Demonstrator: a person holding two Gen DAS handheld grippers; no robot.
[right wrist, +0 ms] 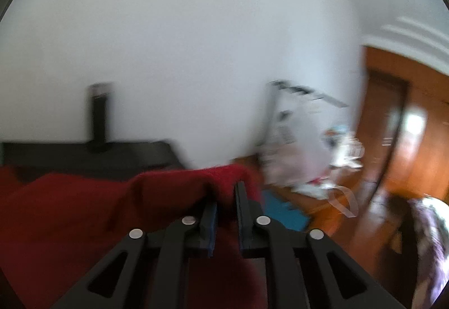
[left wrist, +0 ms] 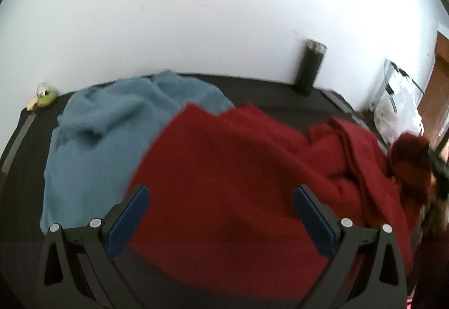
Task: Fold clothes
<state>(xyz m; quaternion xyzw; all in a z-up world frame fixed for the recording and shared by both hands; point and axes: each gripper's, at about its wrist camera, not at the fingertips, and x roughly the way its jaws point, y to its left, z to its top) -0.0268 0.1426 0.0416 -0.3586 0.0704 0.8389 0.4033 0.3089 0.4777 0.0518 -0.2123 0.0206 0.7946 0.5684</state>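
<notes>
Red fleecy fabric, one garment point(left wrist: 238, 168), lies rumpled across the dark matte worktop point(left wrist: 28, 168), its right edge bunched and lifted. One blue-grey garment point(left wrist: 112, 123) of similar soft nap lies crumpled beside and partly under it. The left gripper point(left wrist: 221, 202) hovers above the red cloth, fingers spread wide, grasping nothing. The right gripper point(right wrist: 226, 198) has its fingers clenched on the red garment's raised fold. One dark cylindrical bottle point(left wrist: 310, 67) stands upright by the wall; no legible writing.

Black claw point(left wrist: 221, 196), blue pads point(left wrist: 127, 220)
</notes>
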